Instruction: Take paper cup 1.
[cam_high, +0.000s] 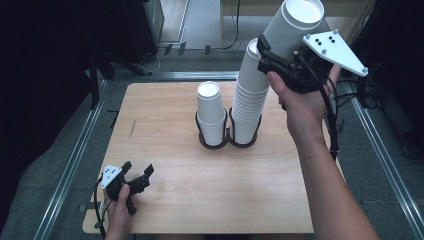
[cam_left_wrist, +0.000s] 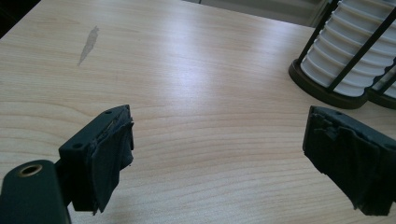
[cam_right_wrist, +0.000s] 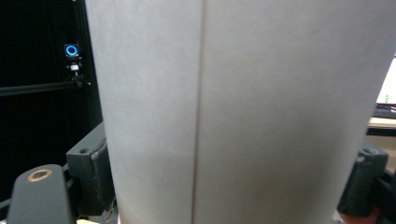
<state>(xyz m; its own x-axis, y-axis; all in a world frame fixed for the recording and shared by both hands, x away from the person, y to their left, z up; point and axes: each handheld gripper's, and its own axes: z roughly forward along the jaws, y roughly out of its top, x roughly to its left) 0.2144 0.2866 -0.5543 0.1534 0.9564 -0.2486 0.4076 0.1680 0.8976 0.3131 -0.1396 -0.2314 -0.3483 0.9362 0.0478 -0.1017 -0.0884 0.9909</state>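
Up above the taller stack (cam_high: 249, 102) of white cups, the right gripper (cam_high: 280, 52) has its jaws clamped on a single paper cup (cam_high: 296, 26), gripping its wall from both sides. That cup's long axis tilts, its open mouth up and away from the person, its base just beside the stack's top. The shorter stack (cam_high: 211, 114) stands left of the taller one in the twin black holder (cam_high: 227, 140). Nearer the shorter stack, the left gripper (cam_high: 134, 175) rests on the table (cam_high: 200, 190), jaws apart and holding nothing.
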